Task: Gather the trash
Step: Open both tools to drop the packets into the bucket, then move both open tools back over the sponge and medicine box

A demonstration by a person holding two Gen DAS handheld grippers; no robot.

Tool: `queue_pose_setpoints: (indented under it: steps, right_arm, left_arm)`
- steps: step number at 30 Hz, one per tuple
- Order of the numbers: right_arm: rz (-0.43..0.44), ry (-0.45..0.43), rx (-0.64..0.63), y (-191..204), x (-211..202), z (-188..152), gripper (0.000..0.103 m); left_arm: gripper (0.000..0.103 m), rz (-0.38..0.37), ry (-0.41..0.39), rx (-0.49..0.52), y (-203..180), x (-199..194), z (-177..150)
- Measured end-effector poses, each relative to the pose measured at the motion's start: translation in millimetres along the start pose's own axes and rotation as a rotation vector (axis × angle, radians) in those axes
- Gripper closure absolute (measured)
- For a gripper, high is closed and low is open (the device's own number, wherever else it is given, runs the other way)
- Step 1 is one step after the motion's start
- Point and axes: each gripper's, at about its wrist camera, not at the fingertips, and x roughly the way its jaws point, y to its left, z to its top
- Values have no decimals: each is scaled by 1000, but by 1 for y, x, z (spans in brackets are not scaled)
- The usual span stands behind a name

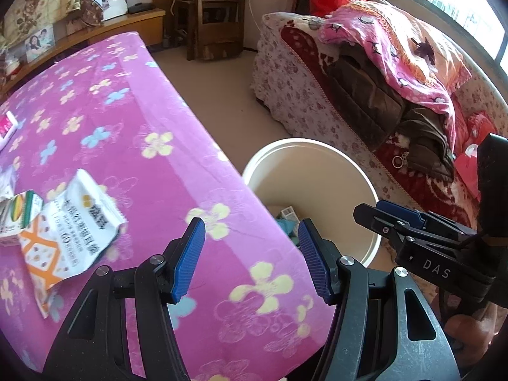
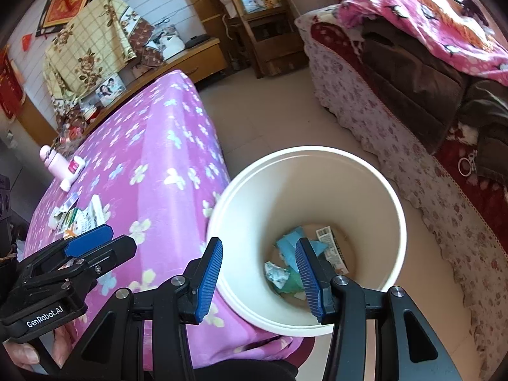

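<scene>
Blue pads on both tongs, black arms behind. Left tongs (image 1: pixel 252 260) spread wide apart, nothing between, up over the corner of the pink flower cloth (image 1: pixel 133 133). Right tongs (image 2: pixel 258 277) spread apart too, holding nothing, right above the white bucket (image 2: pixel 374 190). Down in the bucket, trash already: blue paper scraps (image 2: pixel 287 241), a crumpled ball (image 2: pixel 276 273), a small printed box (image 2: pixel 331 247). Bucket on the floor, touching the edge of the cloth-covered table. More trash on the cloth to the left, well apart from the bucket: a torn white and orange snack bag (image 1: pixel 68 231), touching a small green and white carton (image 1: pixel 19 219). Farther off, a pink bottle (image 2: pixel 52 162) lying near the table's far side. Across the floor, a flowery sofa (image 1: pixel 285 73) piled with blankets.
</scene>
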Motion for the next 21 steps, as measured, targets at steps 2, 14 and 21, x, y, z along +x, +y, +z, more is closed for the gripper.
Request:
queue_pose_setpoints:
  steps: [2, 14, 21]
  right_arm:
    - [6, 3, -12, 7, 1, 0, 57]
    - [67, 34, -101, 70, 12, 0, 55]
    - [123, 67, -176, 122, 27, -2, 52]
  left_arm:
    - [43, 14, -9, -8, 8, -6, -2]
    - [43, 91, -29, -126, 80, -40, -20]
    - [43, 140, -49, -205, 131, -64, -35]
